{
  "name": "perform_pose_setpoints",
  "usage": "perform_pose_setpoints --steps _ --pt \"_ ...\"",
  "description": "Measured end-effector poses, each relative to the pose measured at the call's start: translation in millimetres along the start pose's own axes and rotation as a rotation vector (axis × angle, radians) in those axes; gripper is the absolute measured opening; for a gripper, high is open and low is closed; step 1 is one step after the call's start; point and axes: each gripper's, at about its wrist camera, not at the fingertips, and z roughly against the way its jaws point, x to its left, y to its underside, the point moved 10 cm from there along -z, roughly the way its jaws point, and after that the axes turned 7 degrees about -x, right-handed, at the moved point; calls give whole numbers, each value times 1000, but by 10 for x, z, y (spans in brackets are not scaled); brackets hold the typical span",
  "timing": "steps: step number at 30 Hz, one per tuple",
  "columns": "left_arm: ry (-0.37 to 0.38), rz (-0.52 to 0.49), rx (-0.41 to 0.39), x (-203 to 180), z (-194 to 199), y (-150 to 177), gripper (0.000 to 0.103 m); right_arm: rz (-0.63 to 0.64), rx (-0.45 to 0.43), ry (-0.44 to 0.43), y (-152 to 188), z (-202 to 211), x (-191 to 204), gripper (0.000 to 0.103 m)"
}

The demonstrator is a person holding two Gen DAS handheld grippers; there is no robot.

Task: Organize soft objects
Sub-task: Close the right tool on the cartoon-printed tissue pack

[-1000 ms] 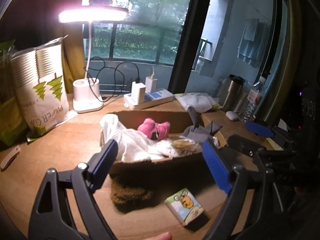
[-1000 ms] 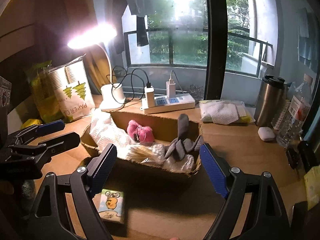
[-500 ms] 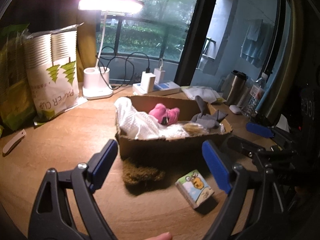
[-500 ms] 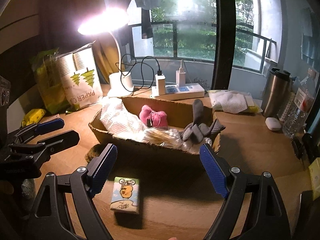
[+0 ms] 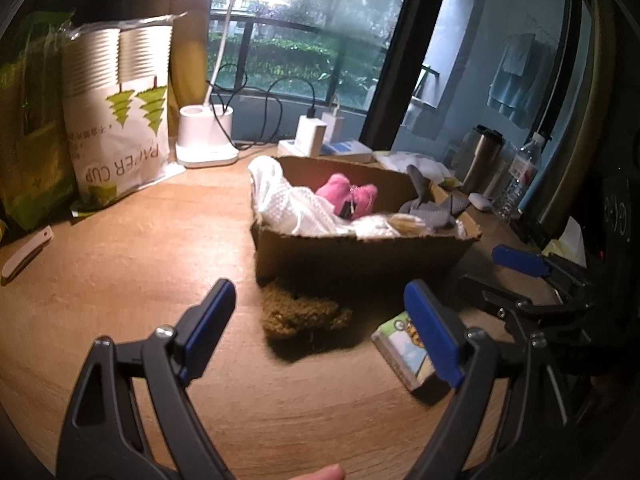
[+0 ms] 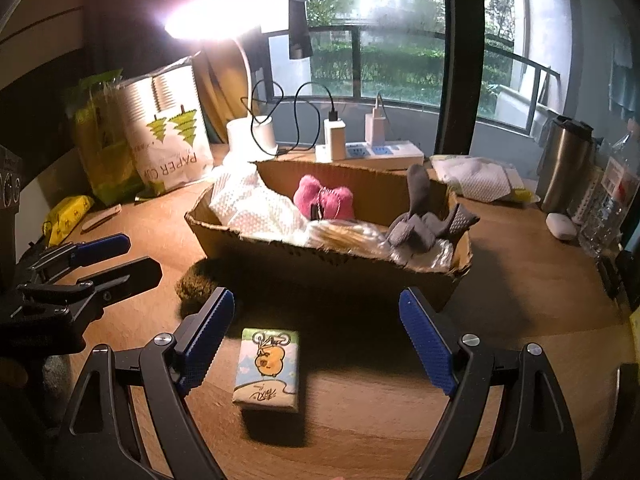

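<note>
Both tongs lower and nearer the desk than a second ago, with the cardboard box (image 6: 328,256) and the small packet (image 6: 267,370) now larger in view.

Partly hidden: brown fuzzy lump (image 5: 302,312) tucked against the box's near wall, in shadow, its kind hard to make out; in the right view only its end visible past the left pad. Packet cut off in the left view by the right-side pad (image 5: 430,334); printed with a cartoon, lettering unreadable. Bottom of the box concealed by its contents: white cloth (image 6: 256,208) draped over the left end, pink plush (image 6: 324,198) near the back wall, grey sock-like pieces (image 6: 420,224) at the right end, pale bundle between them indistinct.

Left tongs (image 5: 320,330) spread wide, gripping nothing, aimed at the fuzzy lump, clear of it. Right tongs (image 6: 316,338) likewise spread wide and empty, packet lying on the desk between and beyond the pads, untouched. Lamp (image 6: 212,16) glare washing out the back-left corner of the desk (image 5: 120,264).
</note>
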Motion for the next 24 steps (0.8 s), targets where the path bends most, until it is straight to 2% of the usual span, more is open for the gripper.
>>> perform_pose_setpoints --steps 11,17,19,23,24 --pt "-16 26 42 141 -25 273 88 18 68 -32 304 -161 187 87" --pt "-27 35 58 204 -42 363 88 29 119 -61 470 -269 296 74" --pt "-30 37 61 218 -52 372 88 37 132 -70 512 -303 333 67" --pt "-36 37 67 234 -80 377 88 43 156 -83 581 -369 371 62" --pt "-36 35 69 232 -85 378 88 42 159 -85 588 -380 371 56"
